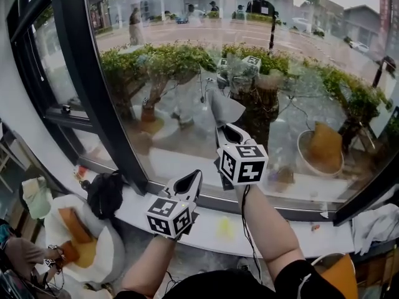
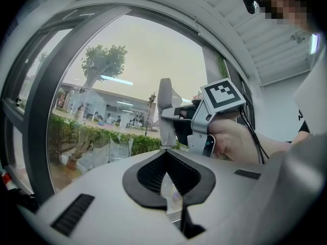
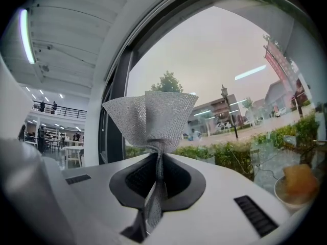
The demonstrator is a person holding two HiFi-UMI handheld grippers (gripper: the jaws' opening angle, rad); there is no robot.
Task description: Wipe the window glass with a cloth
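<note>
Right gripper view is showing the right gripper (image 3: 156,157) pinching the grey cloth (image 3: 150,117) at its gathered middle, near the window glass (image 3: 225,70). By its look the cloth is handling light, soft and floppy, so a bunched grip is suiting it. Below, the left gripper (image 2: 166,154) is idling closed and empty.

No text, number or brand can be read anywhere. A red banner (image 3: 280,60) outside the window glass (image 1: 187,73) bears pale marks, but they are too small and blurred to make out. The upper marker cube (image 1: 243,163) and the lower marker cube (image 1: 168,217) carry only black-and-white square patterns, with no letters or digits. The buildings across the street show no legible signs.
</note>
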